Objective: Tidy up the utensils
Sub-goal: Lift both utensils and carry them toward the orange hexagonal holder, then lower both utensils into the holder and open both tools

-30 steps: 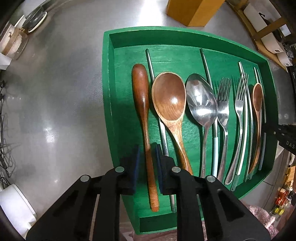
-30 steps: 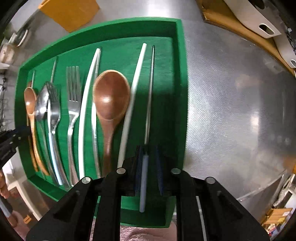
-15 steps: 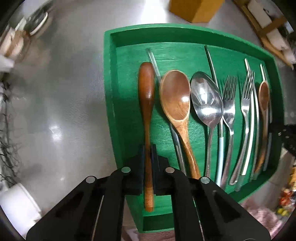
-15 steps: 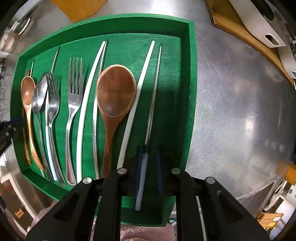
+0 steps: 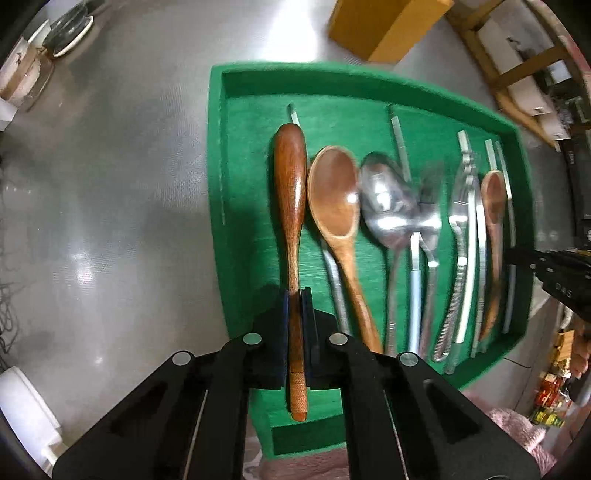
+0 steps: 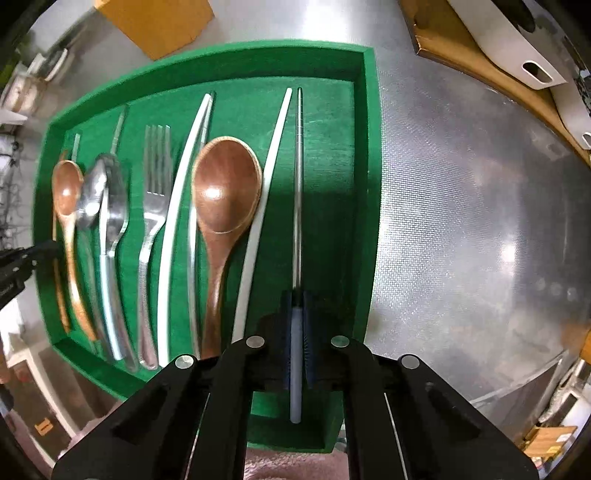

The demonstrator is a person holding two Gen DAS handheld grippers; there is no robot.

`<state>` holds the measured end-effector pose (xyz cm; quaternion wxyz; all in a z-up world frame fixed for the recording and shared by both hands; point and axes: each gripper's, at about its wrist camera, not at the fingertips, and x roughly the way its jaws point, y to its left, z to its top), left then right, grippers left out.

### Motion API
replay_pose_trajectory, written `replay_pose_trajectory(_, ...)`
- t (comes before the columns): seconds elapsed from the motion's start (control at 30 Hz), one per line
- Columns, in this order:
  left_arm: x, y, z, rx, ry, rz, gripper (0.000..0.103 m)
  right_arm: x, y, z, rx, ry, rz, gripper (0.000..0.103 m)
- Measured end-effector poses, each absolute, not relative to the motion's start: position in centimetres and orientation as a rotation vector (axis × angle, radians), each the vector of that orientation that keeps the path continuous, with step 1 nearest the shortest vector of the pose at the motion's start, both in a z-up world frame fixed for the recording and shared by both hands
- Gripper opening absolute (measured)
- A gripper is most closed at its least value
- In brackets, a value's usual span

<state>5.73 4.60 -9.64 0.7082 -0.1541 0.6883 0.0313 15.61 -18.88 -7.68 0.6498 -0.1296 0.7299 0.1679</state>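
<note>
1. Green tray (image 5: 218,177) on a steel counter (image 5: 110,221), holding spoons, forks & chopsticks in rough rows.
2. Left gripper (image 5: 294,332) clamped on a wooden spoon (image 5: 290,192) turned on edge, at the tray's left side, handle near.
3. Right gripper (image 6: 296,332) clamped on a steel chopstick (image 6: 297,184), at the tray's right side, tip pointing far.
4. Progress, my guess: mostly done; most pieces lie parallel. Left: set these two down; silver spoon (image 5: 384,206) & forks overlap a bit.

Yellow box (image 5: 388,26), glass jar (image 5: 22,74) on metal counter (image 5: 110,184).
</note>
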Motion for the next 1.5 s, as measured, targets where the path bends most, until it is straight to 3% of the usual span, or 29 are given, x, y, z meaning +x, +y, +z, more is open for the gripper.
replay_pose_trajectory(0.23,5.0,4.7,-5.9,-0.393,1.326,0.024,0.005,15.6,-21.1,-4.7,-0.107,1.546,0.491,0.006)
replay_pose_trajectory(0.7,3.9,4.1,0.7,-0.376,0.758,0.013,0.005,16.2,-19.5,2.4,0.066,0.938,0.620,0.006)
replay_pose_trajectory(0.93,8.6,6.1,4.0,-0.461,0.519,0.026,0.005,20.9,-15.9,5.2,0.154,0.732,0.655,0.006)
replay_pose_trajectory(1.2,16.4,7.4,5.7,-0.423,0.424,0.061,0.005,28.7,-10.1,6.8,0.197,0.650,0.673,0.006)
replay_pose_trajectory(1.5,21.4,8.8,1.0,-0.424,0.510,0.074,0.005,32.1,-6.3,2.3,0.167,0.745,0.697,0.006)
